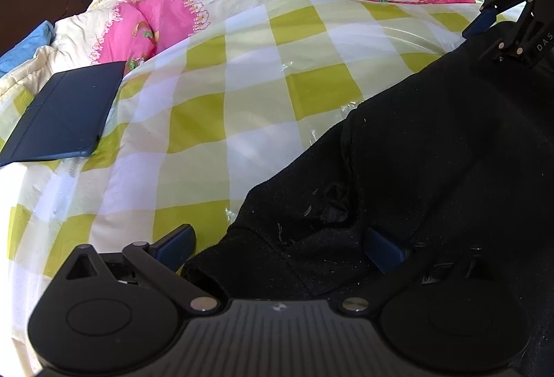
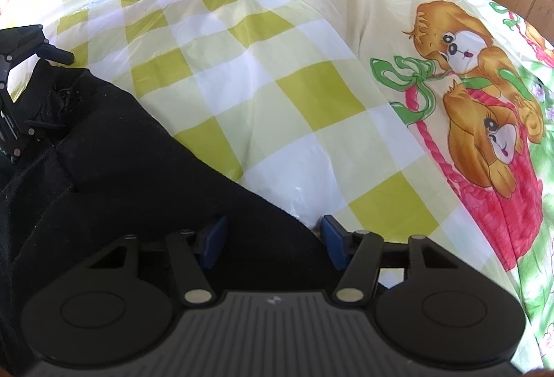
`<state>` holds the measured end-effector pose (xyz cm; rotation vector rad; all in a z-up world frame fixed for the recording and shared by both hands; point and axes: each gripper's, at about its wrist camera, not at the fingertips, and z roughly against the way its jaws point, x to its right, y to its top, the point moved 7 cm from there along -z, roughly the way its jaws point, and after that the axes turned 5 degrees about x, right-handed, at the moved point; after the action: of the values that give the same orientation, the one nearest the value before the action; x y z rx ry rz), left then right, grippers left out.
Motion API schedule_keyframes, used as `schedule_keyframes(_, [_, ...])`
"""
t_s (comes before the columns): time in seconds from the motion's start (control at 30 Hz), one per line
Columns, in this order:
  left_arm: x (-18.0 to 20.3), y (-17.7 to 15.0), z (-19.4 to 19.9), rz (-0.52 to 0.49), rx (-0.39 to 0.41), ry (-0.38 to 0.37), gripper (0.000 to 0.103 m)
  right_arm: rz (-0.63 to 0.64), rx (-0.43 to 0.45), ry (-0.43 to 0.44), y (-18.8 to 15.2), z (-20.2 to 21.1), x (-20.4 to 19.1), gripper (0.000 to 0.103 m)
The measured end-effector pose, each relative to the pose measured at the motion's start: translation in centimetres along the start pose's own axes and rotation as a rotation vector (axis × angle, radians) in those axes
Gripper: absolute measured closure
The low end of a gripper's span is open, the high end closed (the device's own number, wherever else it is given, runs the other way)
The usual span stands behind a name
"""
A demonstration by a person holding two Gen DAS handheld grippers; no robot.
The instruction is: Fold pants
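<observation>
The black pants (image 1: 415, 162), thick, linty and rumpled, lie on the yellow-checked bedcover (image 1: 242, 82) at about four o'clock from the dark tablet case (image 1: 65, 110), their edge between the spread pads of both the left gripper (image 1: 280, 247) and the right gripper (image 2: 273, 238), neither pinching.
</observation>
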<state>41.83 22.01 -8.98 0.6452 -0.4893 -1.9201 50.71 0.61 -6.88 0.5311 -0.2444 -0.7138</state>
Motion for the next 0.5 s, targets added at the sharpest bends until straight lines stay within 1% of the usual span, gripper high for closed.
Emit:
schedule_keyframes(0.23, [0.5, 0.3, 0.1, -0.044, -0.003, 0.03, 0.0, 0.02, -0.016, -0.035, 0.3, 0.2, -0.5, 0.053])
schedule_keyframes(0.33, [0.6, 0.3, 0.1, -0.048, 0.0, 0.044, 0.0, 0.022, -0.013, -0.056, 0.3, 0.4, -0.7, 0.062])
schedule_keyframes(0.5, [1.2, 0.4, 0.6, -0.083, 0.019, 0.071, 0.0, 0.052, -0.005, -0.104, 0.2, 0.9, -1.3, 0.083])
